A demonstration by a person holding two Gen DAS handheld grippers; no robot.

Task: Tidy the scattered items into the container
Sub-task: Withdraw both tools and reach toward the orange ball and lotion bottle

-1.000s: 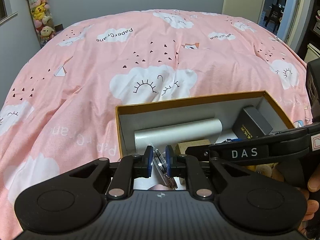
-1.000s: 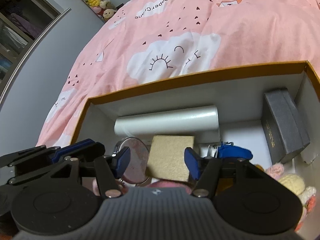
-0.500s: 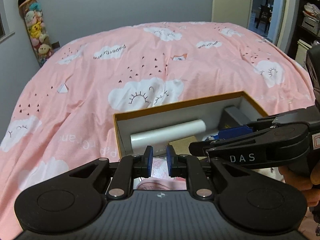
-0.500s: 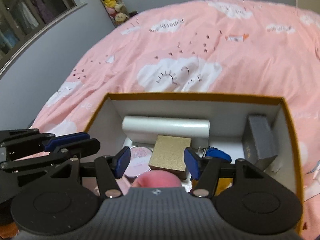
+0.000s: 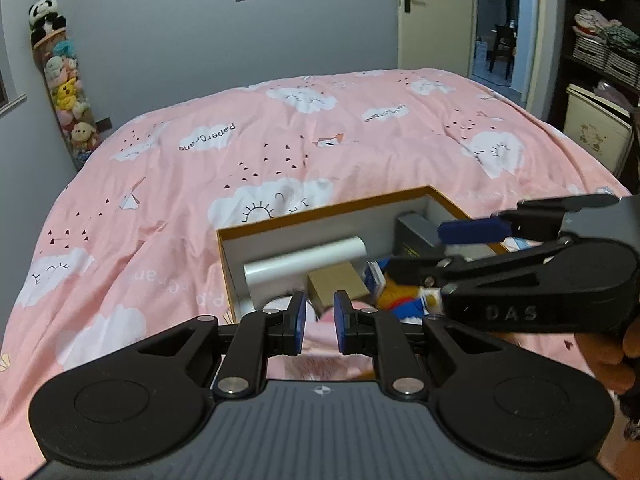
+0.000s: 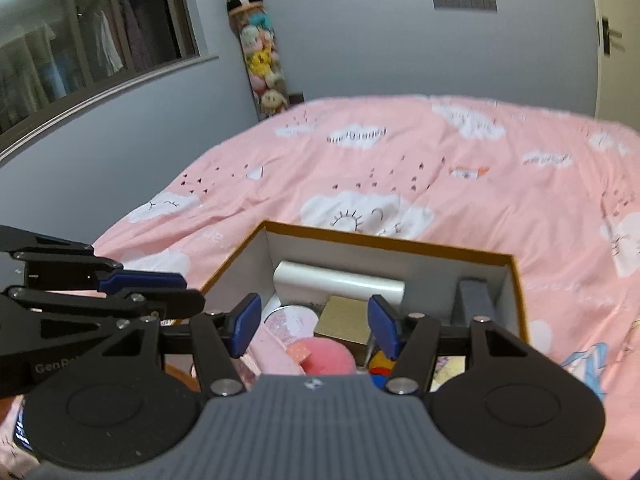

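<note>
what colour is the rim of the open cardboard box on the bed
Orange-brown rim with white inner walls; clearest in the right wrist view.

The pink bedspread (image 5: pixel 280 152) lay bare beyond the open-topped box (image 5: pixel 320 216). Inside, a white roll (image 5: pixel 308 258), tan block (image 5: pixel 336 284), grey case (image 5: pixel 416 228) and soft toys (image 6: pixel 324 354) crowded the floor, leaving only narrow gaps. The other gripper (image 5: pixel 472 248) overhung its right side.

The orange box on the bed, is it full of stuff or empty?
Pretty full. The orange box holds a white roll, a tan block, a dark grey case, a pink round thing and more.
</note>
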